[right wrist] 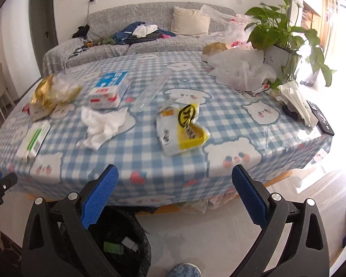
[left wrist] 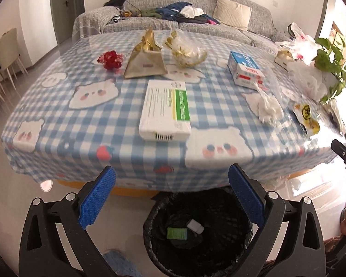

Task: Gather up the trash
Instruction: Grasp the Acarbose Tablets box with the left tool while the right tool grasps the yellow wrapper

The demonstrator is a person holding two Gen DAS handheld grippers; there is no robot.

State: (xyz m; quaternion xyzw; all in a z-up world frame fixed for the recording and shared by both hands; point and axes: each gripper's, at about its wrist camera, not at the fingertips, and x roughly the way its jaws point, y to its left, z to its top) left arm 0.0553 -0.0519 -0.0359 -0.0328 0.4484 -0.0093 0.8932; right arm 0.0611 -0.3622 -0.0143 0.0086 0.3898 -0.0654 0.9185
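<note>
- Two grippers, left gripper [left wrist: 171,196] and right gripper [right wrist: 175,196], both with jaws wide and nothing between them, low in frame before the table [left wrist: 57,124].
- White box with green label [left wrist: 165,109] at frame centre in the left view; print too small to read.
- Blue-white box [left wrist: 245,70] at upper right: red strip, text blurred.
- Yellow-white wrapper [right wrist: 182,128] mid-frame in the right view: black characters in a circle, unreadable.
- Crumpled tissue [right wrist: 101,124] left of the wrapper.
- Bin [left wrist: 196,233] at bottom, rim partly cut off by the fingers; a green item and a white item inside.
</note>
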